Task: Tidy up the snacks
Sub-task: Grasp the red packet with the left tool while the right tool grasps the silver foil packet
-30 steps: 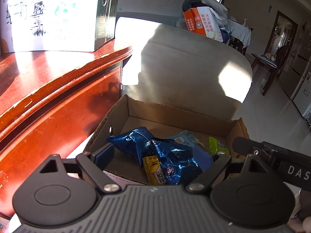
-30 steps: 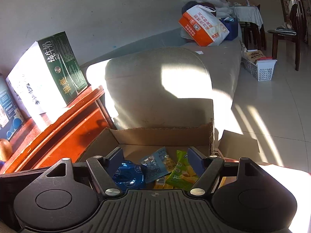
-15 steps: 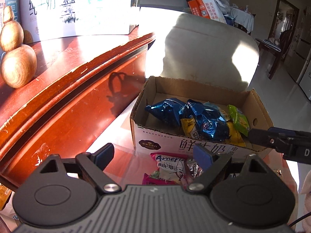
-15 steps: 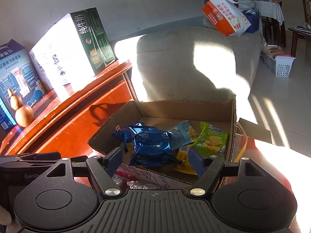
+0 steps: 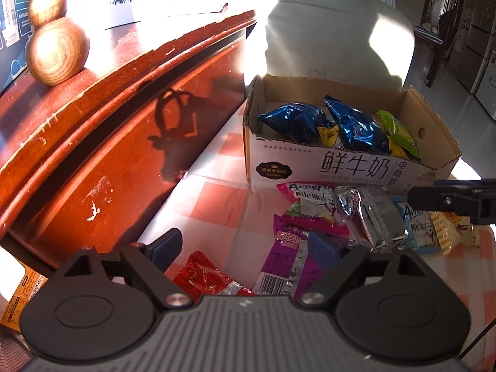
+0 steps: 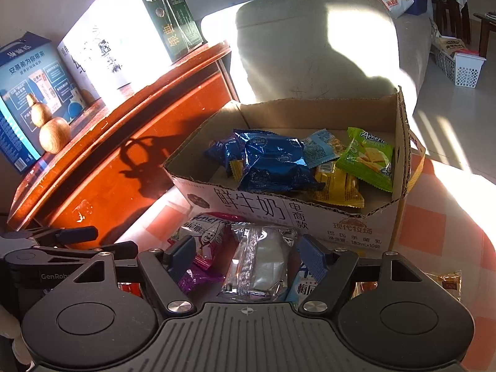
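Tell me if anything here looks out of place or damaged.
Several snack packets, like the silver packet and purple packet, lie loose on the checkered tablecloth outside the cardboard box. The red cabinet shows chipped paint.

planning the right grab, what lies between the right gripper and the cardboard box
In the right wrist view, a silver foil packet lies between the open right gripper and the cardboard box.

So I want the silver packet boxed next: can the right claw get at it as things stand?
Probably yes. The right claw is open, and the silver packet lies on the table between its fingers, with nothing on top of it.
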The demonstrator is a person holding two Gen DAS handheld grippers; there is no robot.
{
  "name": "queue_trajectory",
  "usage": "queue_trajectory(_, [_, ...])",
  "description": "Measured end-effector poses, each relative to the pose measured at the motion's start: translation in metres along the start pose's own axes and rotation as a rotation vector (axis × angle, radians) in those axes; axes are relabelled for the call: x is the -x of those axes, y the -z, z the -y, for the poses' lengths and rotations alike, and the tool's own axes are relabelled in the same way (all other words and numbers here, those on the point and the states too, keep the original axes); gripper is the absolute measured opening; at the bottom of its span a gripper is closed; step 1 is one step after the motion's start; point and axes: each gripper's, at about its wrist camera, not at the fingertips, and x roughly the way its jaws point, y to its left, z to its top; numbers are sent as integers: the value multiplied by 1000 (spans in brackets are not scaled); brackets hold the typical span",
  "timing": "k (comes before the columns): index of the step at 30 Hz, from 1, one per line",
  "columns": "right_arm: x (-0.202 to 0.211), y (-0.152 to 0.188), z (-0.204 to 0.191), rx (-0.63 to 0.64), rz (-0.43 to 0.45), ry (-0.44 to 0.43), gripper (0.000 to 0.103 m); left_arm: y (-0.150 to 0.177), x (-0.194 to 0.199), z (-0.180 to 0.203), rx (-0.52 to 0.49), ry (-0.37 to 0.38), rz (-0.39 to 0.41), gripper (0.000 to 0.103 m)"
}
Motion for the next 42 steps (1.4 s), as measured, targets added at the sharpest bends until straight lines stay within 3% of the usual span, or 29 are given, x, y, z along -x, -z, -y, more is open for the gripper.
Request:
queue_trajectory(11, [-22, 1, -5, 10, -43, 4, 75, 37, -5, 4, -244, -12, -63, 88])
queue_trajectory(17, [-31, 2, -7, 16, -59, 7, 75, 52, -5, -3, -323, -12, -95, 88])
queue_trajectory(25, [-44, 1, -2, -36, -86, -3, 75, 64, -12, -16, -334, -13, -138, 88])
queue_trajectory(33, [-60, 7, -9, 25, -100, 73, 75, 63, -8, -6, -337, 1, -143, 65])
queue_trajectory(36, [-68, 11, -11, 53, -116, 103, 75, 63, -7, -1, -341, -10, -150, 62])
queue_trajectory(42, [-76, 23, -16, 141, -141, 140, 62, 71, 2, 1, -303, -14, -162, 61])
